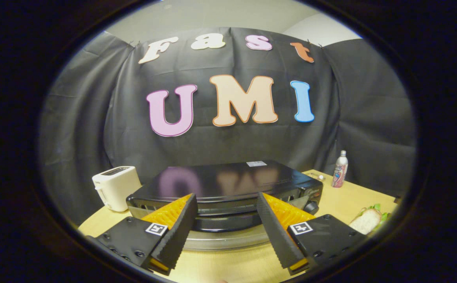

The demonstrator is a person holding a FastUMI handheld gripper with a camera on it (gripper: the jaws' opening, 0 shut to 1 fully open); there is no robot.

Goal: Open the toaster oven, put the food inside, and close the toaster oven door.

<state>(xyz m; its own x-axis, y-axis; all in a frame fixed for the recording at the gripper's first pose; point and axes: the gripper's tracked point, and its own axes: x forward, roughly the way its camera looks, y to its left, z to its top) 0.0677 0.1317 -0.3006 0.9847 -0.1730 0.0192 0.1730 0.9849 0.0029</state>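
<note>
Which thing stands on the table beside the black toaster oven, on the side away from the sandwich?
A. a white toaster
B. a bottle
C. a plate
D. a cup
A: the white toaster stands beside the toaster oven, opposite the sandwich; the open hand-held gripper holds nothing.

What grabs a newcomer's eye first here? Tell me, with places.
The black toaster oven sits on the wooden table just ahead of the open hand-held gripper, its door handle between the fingers. A white toaster stands left of it. A bottle stands to its right, and a sandwich lies beside the right finger.
</note>
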